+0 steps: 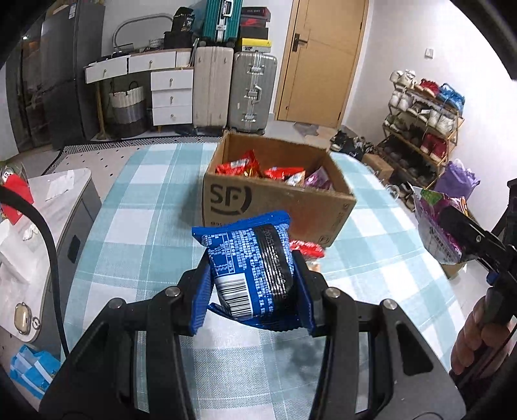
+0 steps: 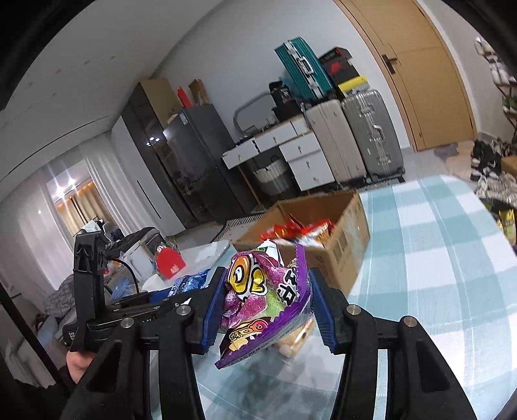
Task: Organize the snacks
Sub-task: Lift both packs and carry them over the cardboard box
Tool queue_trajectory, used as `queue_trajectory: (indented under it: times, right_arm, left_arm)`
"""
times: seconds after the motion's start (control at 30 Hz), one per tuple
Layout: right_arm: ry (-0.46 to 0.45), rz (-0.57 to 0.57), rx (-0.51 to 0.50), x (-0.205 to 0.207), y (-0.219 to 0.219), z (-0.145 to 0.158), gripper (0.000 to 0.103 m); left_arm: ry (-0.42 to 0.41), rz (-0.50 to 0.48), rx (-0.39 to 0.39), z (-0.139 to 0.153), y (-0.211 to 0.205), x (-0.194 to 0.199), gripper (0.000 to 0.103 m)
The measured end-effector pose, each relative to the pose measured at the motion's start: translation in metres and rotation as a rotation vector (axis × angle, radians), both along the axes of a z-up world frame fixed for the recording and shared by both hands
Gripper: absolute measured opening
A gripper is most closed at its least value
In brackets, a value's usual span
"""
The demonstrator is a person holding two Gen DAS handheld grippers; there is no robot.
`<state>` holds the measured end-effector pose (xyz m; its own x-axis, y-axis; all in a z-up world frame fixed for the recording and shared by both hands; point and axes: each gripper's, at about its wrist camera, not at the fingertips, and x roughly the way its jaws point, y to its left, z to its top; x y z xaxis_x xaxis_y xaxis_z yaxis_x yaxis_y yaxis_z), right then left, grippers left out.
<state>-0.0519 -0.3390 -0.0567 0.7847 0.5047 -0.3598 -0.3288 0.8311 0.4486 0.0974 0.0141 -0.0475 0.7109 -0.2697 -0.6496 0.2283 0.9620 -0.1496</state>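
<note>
Snacks mid-sort: your left gripper (image 1: 252, 274) clamps a blue packet (image 1: 250, 268), your right gripper (image 2: 263, 310) a purple bag (image 2: 265, 300) (both aloft), the half-filled cardboard box (image 1: 274, 206) awaiting these 2.

A: What are you counting on the table?
B: I'm seeing one cardboard box (image 1: 278, 206), one blue snack packet (image 1: 252, 271), one purple snack bag (image 2: 265, 300).
A: And in the background?
B: I'm counting three suitcases: teal (image 1: 223, 19), beige (image 1: 211, 87), silver (image 1: 253, 92).
</note>
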Motion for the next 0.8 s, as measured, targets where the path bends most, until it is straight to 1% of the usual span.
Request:
queue_trajectory:
  times: [0.1,0.2,0.27,0.43,0.57,0.7,0.8]
  right_arm:
    - [-0.026,0.011,0.002,-0.003,0.003,0.017,0.05]
    - [-0.057,0.018,-0.005,-0.005,0.004,0.038,0.05]
    - [-0.084,0.025,0.0,-0.005,0.002,0.053,0.051]
    - [-0.123,0.023,-0.006,0.004,-0.002,0.087,0.051]
    - [-0.119,0.062,0.06,0.018,-0.007,0.107,0.051]
    - [-0.12,0.07,0.058,0.037,-0.004,0.125,0.051]
    - [-0.099,0.074,0.07,0.06,-0.002,0.135,0.051]
  left_arm:
    - [-0.027,-0.006,-0.006,0.015,0.003,-0.004,0.042]
    - [-0.06,-0.025,-0.01,0.037,0.006,-0.009,0.042]
    - [-0.083,-0.028,0.002,0.053,0.006,-0.01,0.042]
    - [-0.101,-0.047,0.008,0.088,0.006,0.001,0.042]
    - [-0.1,-0.072,0.01,0.114,0.001,0.019,0.042]
    - [-0.14,-0.077,0.042,0.136,-0.01,0.034,0.042]
    - [-0.169,-0.078,0.058,0.151,-0.019,0.044,0.042]
